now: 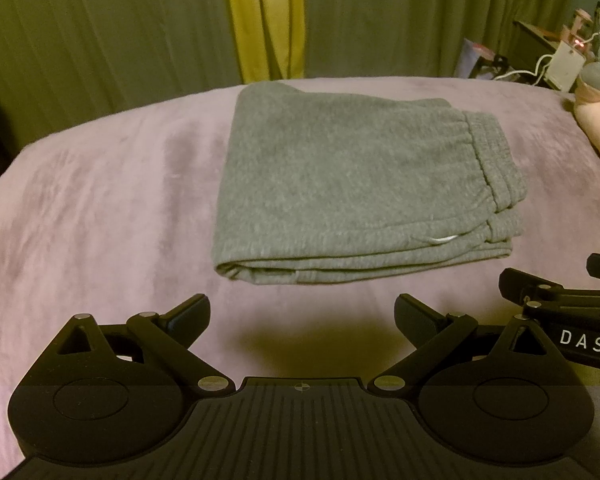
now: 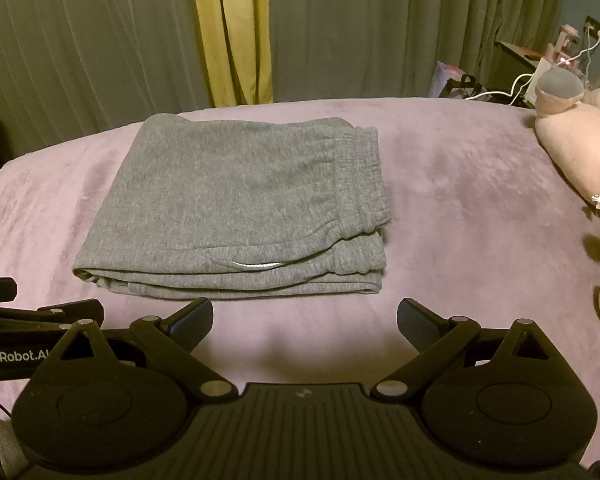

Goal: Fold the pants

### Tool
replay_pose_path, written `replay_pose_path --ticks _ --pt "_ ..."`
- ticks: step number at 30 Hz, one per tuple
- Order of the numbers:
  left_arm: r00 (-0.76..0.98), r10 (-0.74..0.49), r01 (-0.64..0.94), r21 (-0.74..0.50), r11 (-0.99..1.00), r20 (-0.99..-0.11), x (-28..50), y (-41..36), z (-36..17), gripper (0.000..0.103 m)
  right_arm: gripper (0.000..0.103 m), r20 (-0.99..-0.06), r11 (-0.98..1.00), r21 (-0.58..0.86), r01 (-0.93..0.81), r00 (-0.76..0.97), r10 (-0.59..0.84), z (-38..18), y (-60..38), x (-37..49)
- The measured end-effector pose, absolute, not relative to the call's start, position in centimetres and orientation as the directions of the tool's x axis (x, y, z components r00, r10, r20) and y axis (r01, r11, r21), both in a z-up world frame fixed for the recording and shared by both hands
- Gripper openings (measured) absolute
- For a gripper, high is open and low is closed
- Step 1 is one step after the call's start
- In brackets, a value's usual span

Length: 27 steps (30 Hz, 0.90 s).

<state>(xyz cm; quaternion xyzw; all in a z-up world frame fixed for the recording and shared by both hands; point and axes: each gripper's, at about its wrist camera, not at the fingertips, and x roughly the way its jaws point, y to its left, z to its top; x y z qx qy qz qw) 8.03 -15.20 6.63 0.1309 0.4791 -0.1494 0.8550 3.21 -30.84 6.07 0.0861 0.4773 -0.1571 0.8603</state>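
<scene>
Grey sweatpants (image 1: 352, 184) lie folded into a flat rectangle on the lilac bedspread (image 1: 100, 208), waistband to the right and a white drawstring showing at the near edge. They also show in the right wrist view (image 2: 236, 204). My left gripper (image 1: 302, 316) is open and empty, just in front of the near edge of the pants. My right gripper (image 2: 305, 318) is open and empty, in front of the pants' near right corner. Neither touches the pants. The right gripper also shows at the right edge of the left wrist view (image 1: 548, 276).
A pink plush toy (image 2: 580, 136) lies at the right side of the bed. Green and yellow curtains (image 1: 264, 16) hang behind the bed. A nightstand with chargers and cables (image 2: 540, 68) stands at the far right.
</scene>
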Motion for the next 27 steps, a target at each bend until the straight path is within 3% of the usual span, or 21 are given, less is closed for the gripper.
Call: replay_pose_path --ticks 27 --pt "0.5 -0.117 0.388 0.101 0.916 -0.858 8.0 -15.53 6.45 0.101 0.099 -0.848 0.935 -0.002 0.354 0.494 -0.189 5.81 -30.85 3.02"
